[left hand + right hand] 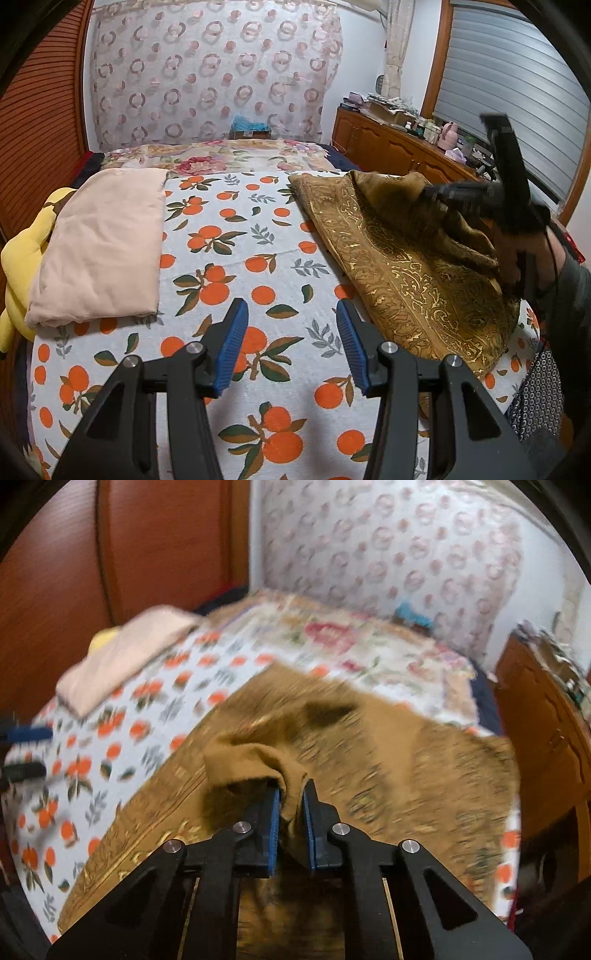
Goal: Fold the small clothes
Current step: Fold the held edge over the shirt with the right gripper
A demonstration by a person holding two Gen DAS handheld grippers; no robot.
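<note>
A bed (pixel 258 258) fills the frame's middle; curtain (pixel 207 74) behind, wooden cabinet (pixel 388 144) and shuttered window (pixel 517 92) upper right.

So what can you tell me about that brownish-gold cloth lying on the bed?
The brown-gold cloth looks like a soft woven garment, with a shiny gold scroll pattern and a bordered edge. It lies partly spread on the right side of the orange-print bedspread, rumpled at its far end. The right gripper pinches a bunched fold of it and lifts that part. The left gripper is open and apart from it.
</note>
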